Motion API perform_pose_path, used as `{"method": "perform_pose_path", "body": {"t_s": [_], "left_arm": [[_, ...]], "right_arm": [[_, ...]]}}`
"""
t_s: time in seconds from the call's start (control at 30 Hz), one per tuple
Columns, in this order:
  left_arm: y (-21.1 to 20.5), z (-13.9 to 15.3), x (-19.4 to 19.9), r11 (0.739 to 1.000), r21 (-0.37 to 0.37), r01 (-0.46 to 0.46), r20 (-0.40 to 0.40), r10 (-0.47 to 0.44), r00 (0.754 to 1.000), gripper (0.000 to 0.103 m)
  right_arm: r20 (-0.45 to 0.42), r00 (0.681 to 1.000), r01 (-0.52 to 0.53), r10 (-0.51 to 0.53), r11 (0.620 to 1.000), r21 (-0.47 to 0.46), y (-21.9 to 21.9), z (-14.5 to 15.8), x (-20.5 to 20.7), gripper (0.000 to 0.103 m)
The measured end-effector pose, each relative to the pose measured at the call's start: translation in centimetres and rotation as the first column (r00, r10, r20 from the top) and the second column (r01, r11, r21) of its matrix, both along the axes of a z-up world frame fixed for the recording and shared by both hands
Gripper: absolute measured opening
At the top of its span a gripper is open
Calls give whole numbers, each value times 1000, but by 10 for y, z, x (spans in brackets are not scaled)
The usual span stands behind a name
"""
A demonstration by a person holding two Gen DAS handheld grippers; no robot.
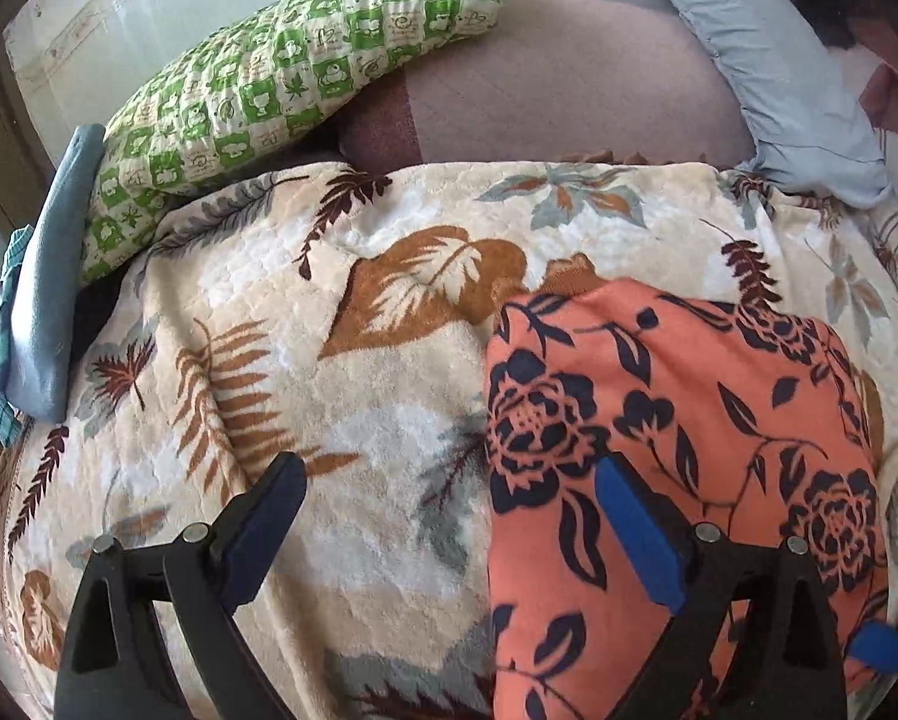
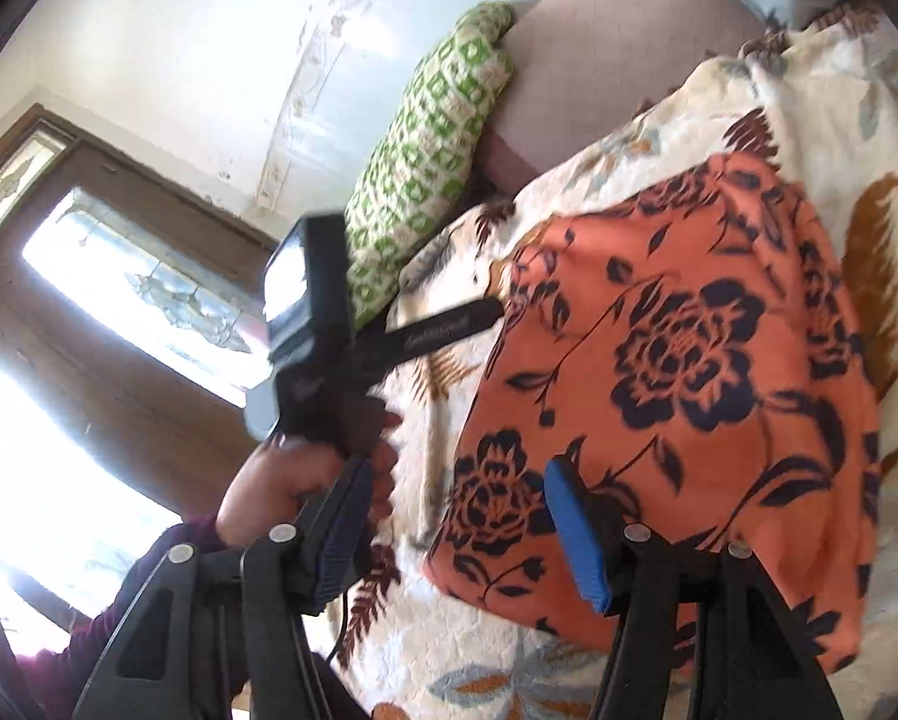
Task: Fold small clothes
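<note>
An orange garment with dark flower print (image 1: 676, 420) lies folded flat on the right half of a cream leaf-patterned blanket (image 1: 329, 360). My left gripper (image 1: 449, 465) hovers over the garment's left edge. It is open: one finger is over the blanket, the blue-padded one is over the cloth, and nothing is held. In the right wrist view the same garment (image 2: 688, 360) fills the centre. My right gripper (image 2: 457, 468) stands open just off its near corner, and nothing is pinched between its blue pads.
A green checked pillow (image 1: 305, 78) and a folded blue cloth (image 1: 53, 276) lie at the blanket's far left. A pale blue pillow (image 1: 790, 90) lies at the far right. A person's hand (image 2: 287, 480) holds the left gripper in front of a bright window (image 2: 119, 276).
</note>
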State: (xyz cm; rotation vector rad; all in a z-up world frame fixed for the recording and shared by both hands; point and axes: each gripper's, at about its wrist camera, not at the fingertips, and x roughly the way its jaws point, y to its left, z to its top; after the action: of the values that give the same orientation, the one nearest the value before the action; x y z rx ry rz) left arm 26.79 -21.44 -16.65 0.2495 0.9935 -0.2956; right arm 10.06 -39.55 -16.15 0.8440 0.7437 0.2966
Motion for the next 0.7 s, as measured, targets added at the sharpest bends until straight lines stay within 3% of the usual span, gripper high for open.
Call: {"method": "perform_pose_path", "body": {"t_s": [0.1, 0.2, 0.37, 0.57, 0.7], "left_arm": [[8, -8, -29, 1000, -5, 17, -17, -17, 1000, 97], [16, -18, -47, 999, -36, -3, -51, 1, 999, 97], [34, 1, -71, 992, -117, -51, -76, 42, 996, 97], [79, 57, -123, 967, -251, -45, 45, 58, 997, 97], [113, 87, -150, 953, -294, -72, 101, 106, 989, 97]], "right_arm": [[-103, 987, 125, -124, 992, -2, -22, -19, 4, 63], [-181, 973, 161, -146, 985, 69, -43, -43, 4, 63], [-136, 978, 161, -158, 987, 12, -34, -33, -3, 63], [-48, 980, 188, -193, 979, -79, -21, 1, -36, 64], [48, 970, 244, -239, 938, -246, -7, 40, -66, 66]]}}
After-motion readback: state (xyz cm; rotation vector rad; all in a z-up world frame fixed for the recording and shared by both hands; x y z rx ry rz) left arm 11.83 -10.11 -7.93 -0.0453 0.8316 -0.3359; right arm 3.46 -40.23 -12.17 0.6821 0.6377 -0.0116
